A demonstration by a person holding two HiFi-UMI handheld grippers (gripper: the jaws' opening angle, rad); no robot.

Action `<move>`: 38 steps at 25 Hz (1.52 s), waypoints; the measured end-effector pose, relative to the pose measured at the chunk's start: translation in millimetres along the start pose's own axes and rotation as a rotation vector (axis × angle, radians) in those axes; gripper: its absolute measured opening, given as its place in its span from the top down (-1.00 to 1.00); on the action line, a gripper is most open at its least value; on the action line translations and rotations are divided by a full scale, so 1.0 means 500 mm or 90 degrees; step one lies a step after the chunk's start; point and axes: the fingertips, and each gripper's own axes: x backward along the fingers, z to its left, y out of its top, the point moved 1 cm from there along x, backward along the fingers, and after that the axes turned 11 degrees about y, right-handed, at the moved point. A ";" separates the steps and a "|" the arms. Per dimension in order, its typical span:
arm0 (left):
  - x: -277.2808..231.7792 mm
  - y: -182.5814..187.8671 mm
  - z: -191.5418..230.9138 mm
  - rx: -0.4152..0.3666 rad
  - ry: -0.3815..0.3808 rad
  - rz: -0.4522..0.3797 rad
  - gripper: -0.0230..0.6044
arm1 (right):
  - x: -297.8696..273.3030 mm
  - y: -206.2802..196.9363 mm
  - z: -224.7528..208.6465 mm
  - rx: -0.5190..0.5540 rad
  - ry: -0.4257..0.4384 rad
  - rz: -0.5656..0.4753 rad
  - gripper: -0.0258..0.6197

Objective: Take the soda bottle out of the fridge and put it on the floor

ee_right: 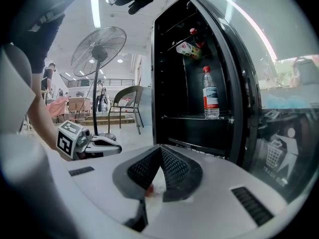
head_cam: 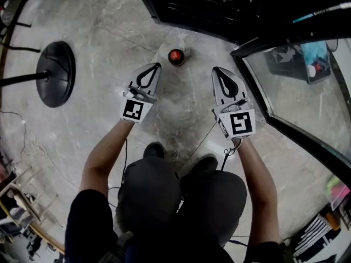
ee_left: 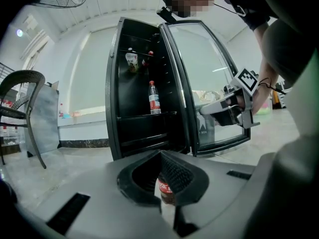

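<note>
The soda bottle (head_cam: 175, 56), dark with a red cap, stands upright on the stone floor before the open black fridge (head_cam: 197, 10). My left gripper (head_cam: 155, 67) is shut and empty, its tips just left of and below the bottle. Through the left gripper view the bottle (ee_left: 167, 189) shows beyond the closed jaws, not touched by them. My right gripper (head_cam: 216, 70) is shut too, holding nothing, to the right of the bottle. In the right gripper view its jaws (ee_right: 160, 148) meet at the tip.
The fridge's glass door (head_cam: 296, 92) stands open at the right. A clear water bottle (ee_right: 210, 93) and small packs remain on the fridge shelves. A fan's round black base (head_cam: 55, 73) is at the left, and a wicker chair (ee_left: 20, 108) stands farther off.
</note>
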 end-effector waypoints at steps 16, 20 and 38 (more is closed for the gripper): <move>0.102 0.443 0.046 -0.003 0.025 -0.015 0.85 | 0.128 0.368 0.042 0.045 -0.019 -0.044 0.86; 0.145 0.602 0.066 -0.016 0.045 -0.029 0.85 | 0.188 0.497 0.053 0.054 -0.041 -0.058 0.86; 0.303 1.235 0.125 -0.030 0.099 -0.069 0.85 | 0.454 1.032 0.159 0.058 -0.123 -0.071 0.86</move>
